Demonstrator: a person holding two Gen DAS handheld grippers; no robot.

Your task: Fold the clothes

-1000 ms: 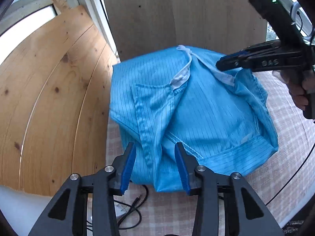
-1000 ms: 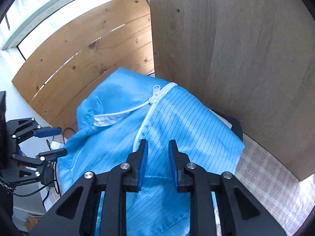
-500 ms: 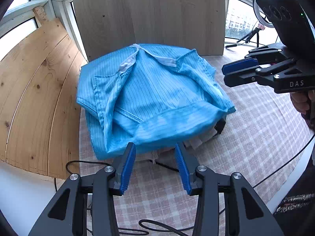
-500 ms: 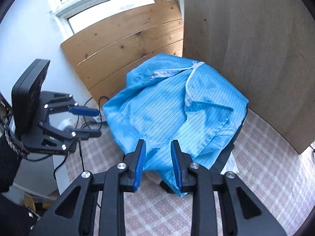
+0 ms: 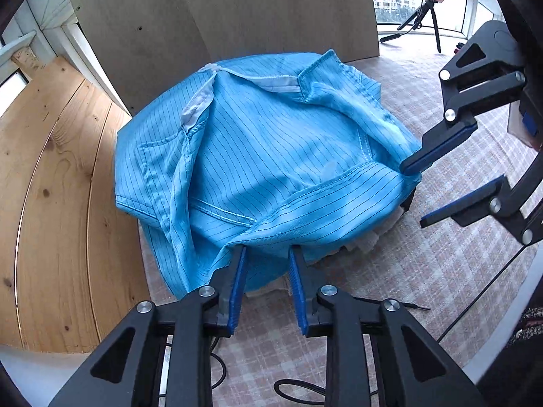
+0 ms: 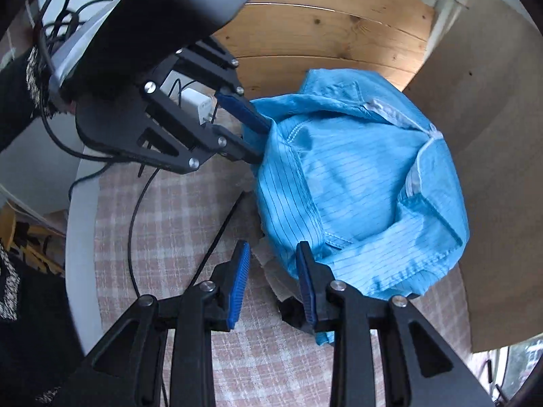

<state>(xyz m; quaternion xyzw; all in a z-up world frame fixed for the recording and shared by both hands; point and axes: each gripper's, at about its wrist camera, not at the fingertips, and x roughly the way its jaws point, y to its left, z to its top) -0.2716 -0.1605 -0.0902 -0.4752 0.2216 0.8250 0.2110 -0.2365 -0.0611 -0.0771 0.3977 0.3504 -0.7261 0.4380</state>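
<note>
Nearest in the left wrist view, the left hand-held gripper (image 5: 266, 283) stands at the near hem of the blue shirt (image 5: 258, 156). Its jaws have just been closing; a gap still shows between the pads and the hem lies across their tips. Whether the pads already pinch the cloth I cannot tell from this angle, though the right wrist view shows the shirt's edge bunched between them.

To the side, the right hand-held gripper (image 5: 415, 191) is partly open and its jaws have just been opening a little. One finger touches the shirt's side corner, the other hangs clear over the checked cloth (image 5: 424, 271) that covers the bench. In its own view the shirt's edge lies beside and behind one finger, not between the pads, so it holds nothing.

The shirt sits as a rounded, already doubled bundle near the far edge of the bench, close against the upright grey board (image 5: 237, 13), with the pale wooden panel (image 5: 51, 186) along the left edge. The sleeves and sides look folded in over the middle, the collar (image 5: 271, 83) lies at the far side, and the hem is turned up at the near edge.

By my reading most of the folding is done. What remains is a last fold or a tidying of the loose near hem and the rumpled left flap.
</note>
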